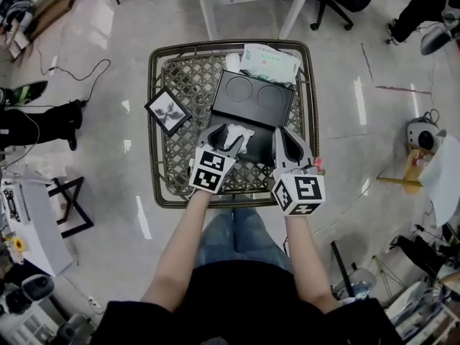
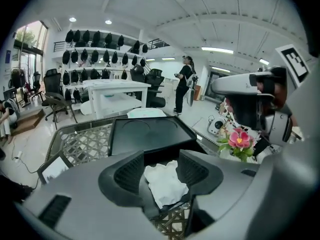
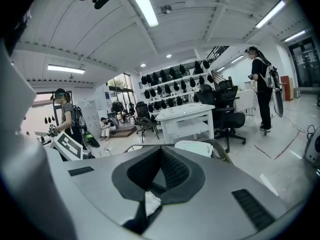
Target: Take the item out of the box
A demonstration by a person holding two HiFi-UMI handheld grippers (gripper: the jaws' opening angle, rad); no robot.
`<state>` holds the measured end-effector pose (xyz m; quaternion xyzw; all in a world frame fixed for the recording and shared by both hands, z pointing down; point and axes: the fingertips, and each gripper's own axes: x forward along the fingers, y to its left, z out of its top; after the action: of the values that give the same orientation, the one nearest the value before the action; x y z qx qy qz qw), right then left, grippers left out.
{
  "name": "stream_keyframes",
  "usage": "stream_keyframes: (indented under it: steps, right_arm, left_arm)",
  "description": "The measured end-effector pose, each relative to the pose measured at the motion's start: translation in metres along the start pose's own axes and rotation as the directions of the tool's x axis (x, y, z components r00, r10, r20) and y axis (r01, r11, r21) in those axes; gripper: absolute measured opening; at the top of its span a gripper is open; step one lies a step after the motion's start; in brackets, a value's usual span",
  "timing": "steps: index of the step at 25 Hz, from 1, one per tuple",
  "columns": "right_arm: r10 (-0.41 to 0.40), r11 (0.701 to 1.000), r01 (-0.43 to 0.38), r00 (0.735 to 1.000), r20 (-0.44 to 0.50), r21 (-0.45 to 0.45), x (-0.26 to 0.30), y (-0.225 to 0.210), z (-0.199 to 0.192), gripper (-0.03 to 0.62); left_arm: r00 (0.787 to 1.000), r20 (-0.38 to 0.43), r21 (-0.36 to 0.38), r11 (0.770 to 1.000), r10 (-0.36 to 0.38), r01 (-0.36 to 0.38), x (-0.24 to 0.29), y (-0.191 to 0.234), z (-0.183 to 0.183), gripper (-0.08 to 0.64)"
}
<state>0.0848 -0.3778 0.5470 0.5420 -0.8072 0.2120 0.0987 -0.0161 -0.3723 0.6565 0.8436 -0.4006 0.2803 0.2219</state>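
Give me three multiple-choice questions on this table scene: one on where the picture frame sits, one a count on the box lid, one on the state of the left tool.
1. Where is the picture frame?
A. on the wicker table, left of the black box
B. inside the box
C. on the floor

2. How many round recesses does the lid show?
A. none
B. four
C. two

3. How do the jaws of the left tool stand?
A. pressed together
B. apart, with the crumpled white item between them
C. out of view

Answers: 1 A, the frame lies on the weave beside the box. 2 C, two circles sit side by side. 3 B, the left gripper view shows the gap.
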Motion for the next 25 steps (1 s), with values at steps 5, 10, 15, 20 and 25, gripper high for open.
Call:
stream_keyframes:
  steps: [5, 10, 15, 20, 25]
  right_arm:
    - [-0.007, 1.0, 0.007, 1.0, -0.024, 0.0, 0.014, -0.012, -0.005, 0.003]
    - [-0.006, 1.0, 0.006, 0.998, -0.056, 0.008, 0.026, -0.016, -0.015, 0.003]
    - [-0.008, 1.0, 0.009, 0.996, -0.091, 0.009, 0.035, -0.016, -0.025, 0.003]
    - [-0.011, 1.0, 0.012, 0.994, -0.106, 0.009, 0.038, -0.016, -0.03, 0.003]
    - [-0.01, 1.0, 0.012, 0.994, -0.112, 0.011, 0.036, -0.016, -0.033, 0.003]
  left_arm:
    - [0.989, -0.144, 0.043, 0.999, -0.024, 0.031, 0.031, -0.004, -0.02, 0.214]
    - [0.963, -0.267, 0.026, 0.998, -0.048, 0.057, 0.046, -0.009, -0.044, 0.209]
    - [0.94, -0.337, 0.006, 0.998, -0.061, 0.067, 0.058, -0.01, -0.057, 0.209]
    - [0.918, -0.396, 0.052, 0.997, -0.027, 0.052, 0.063, -0.007, -0.064, 0.167]
    - [0.901, -0.434, 0.074, 0.996, -0.004, 0.04, 0.065, -0.005, -0.069, 0.144]
